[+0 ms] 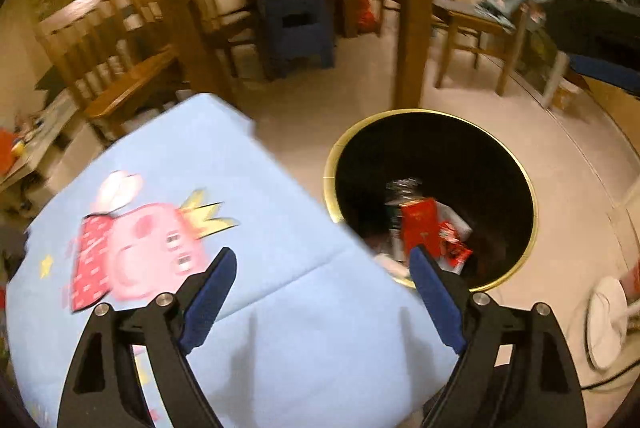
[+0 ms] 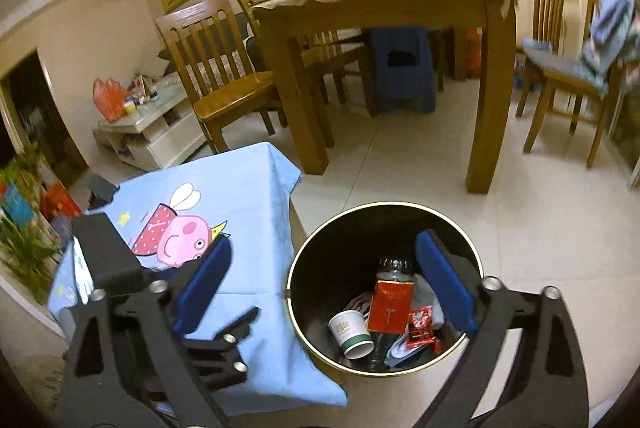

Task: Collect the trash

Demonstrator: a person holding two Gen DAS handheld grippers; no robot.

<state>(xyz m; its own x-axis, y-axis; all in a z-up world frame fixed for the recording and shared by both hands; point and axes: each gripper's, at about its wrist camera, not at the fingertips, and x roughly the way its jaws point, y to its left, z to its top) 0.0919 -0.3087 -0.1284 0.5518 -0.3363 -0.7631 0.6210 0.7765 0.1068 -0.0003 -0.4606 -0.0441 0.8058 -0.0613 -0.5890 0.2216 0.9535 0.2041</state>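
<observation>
Gleaming round black bin, brass-rimmed

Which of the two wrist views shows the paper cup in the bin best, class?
The right wrist view: the paper cup lies sharp and whole at the bottom of the black bin, beside the red box. The left wrist view is blurred and the blue tablecloth covers that side; no cup can be made out.

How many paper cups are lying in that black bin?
1. A white paper cup with a green band lies on its side at the lower left of the bin, beside the red box. More could be buried underneath.
</observation>
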